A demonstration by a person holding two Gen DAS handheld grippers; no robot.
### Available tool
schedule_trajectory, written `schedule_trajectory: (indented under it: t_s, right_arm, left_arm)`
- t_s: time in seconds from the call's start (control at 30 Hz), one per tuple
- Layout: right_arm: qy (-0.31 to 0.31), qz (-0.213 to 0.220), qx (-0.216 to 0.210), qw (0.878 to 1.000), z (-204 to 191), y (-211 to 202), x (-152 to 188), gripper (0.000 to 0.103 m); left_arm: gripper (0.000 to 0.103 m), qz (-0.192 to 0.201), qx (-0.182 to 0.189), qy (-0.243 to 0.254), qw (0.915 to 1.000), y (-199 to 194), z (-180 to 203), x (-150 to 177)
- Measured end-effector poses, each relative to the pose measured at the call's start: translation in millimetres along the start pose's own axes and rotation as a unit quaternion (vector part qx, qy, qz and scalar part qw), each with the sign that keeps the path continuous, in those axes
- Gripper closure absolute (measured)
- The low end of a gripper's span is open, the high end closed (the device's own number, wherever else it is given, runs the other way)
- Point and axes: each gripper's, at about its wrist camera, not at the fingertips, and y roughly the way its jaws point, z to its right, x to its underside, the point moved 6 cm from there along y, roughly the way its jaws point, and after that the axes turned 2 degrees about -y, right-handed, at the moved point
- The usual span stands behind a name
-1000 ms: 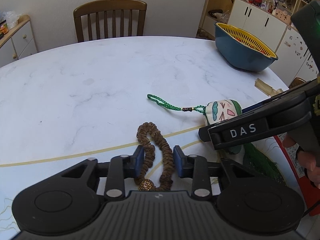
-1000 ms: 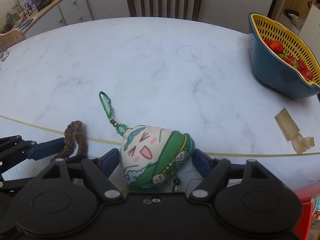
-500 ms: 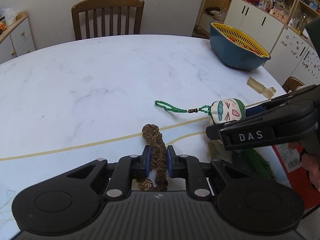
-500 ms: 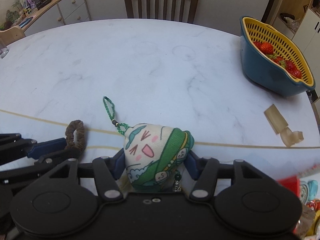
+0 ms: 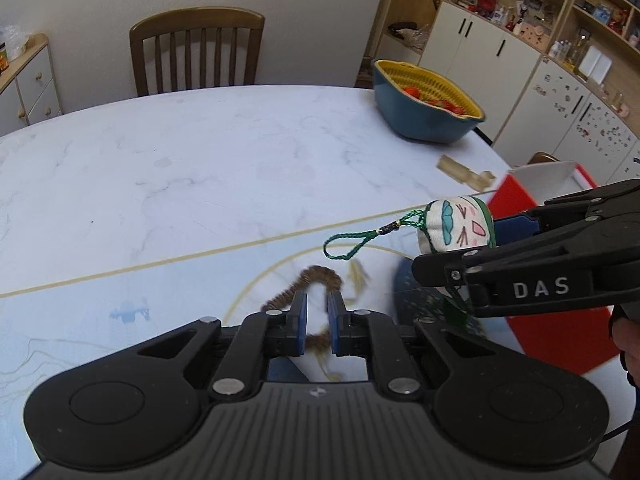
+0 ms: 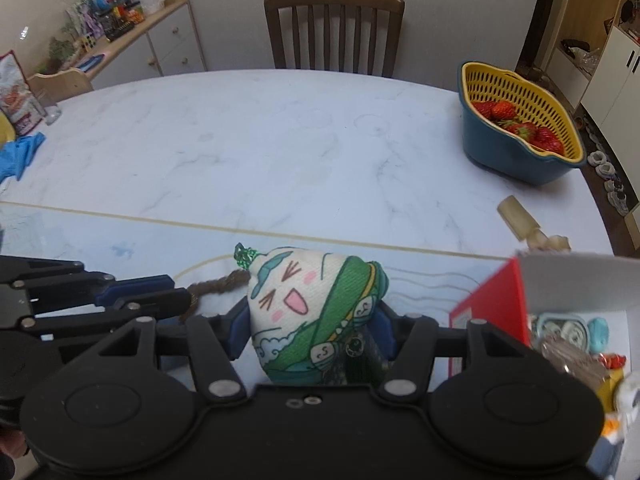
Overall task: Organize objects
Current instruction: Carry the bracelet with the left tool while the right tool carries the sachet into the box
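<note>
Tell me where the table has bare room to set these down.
Bare marble runs from the gold line back to the chair, between the blue cloth and the strawberry colander. Crowded at the near right: the red box is full of items, with a beige clip just beyond it.

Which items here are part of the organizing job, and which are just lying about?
In play: plush charm in the right tongs; brown bead string in the left tongs; red box.
Lying about: strawberry basket, blue cloth, chair.
</note>
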Motion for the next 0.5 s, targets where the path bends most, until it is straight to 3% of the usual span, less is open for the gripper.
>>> schedule_trajectory:
  t_s: [0.23,0.5]
  right_arm:
    - [-0.003,0.019,-0.006,1.0,6,-46,21,0.045]
    - [0.002,0.02,-0.01,1.0,16,-74,47,0.045]
  left_arm:
    - [0.094,0.008,0.006,0.007,0.9999,-29,14,13]
    - [0.093,-0.003,0.0,0.007,1.0,-16,18,13]
